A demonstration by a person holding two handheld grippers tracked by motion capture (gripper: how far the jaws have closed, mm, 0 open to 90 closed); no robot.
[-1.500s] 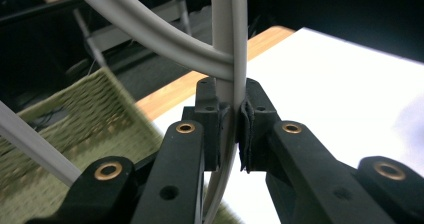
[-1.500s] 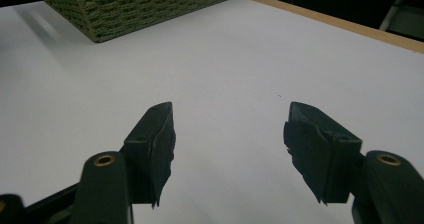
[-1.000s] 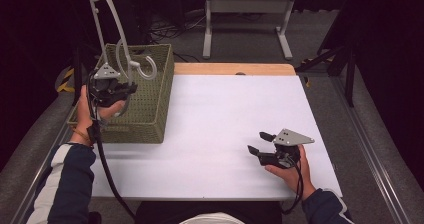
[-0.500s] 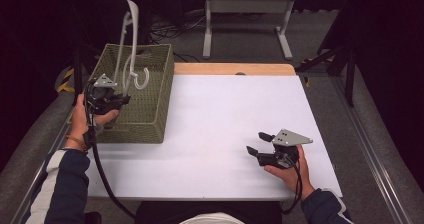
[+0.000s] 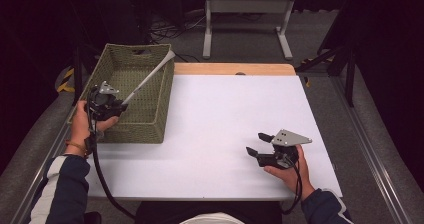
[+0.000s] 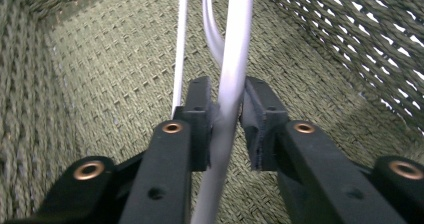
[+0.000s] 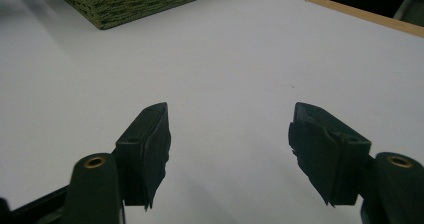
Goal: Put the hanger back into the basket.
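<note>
A: High view, left side: left gripper (image 5: pixel 120 103) down inside the green woven basket (image 5: pixel 165 101), fingers (image 6: pixel 200 114) clamped on one arm of a white plastic hanger (image 5: pixel 150 76). Slants from the grasp up to the basket's far right corner, top end on or just over the rim; cannot tell which.

B: Confirmed in left gripper view: pinched near the tips, pressed on both sides of the round bar, no gap. Second curved strand and a thin straight one behind, above the basket floor. Right side?

A: Right gripper (image 5: pixel 256 143) low over the bench (image 5: pixel 225 104), well apart from the basket, spread wide, holding nothing.

B: Handling, by judgement only: light, stiff, smooth plastic. Round section, so likely to swivel or slide in a two-sided pinch. Long lever beyond the grasp, so expect twist if swung fast.

A: Agreed. Best hold probably on a straight arm, seated deep across the pads rather than at the tips. Avoid the thin strand: looks bendy, possibly brittle.

B: Also mind the open weave: could snag a curved end on the wall during lowering. Keep clear of the rim, lay flatter before any release.
</note>
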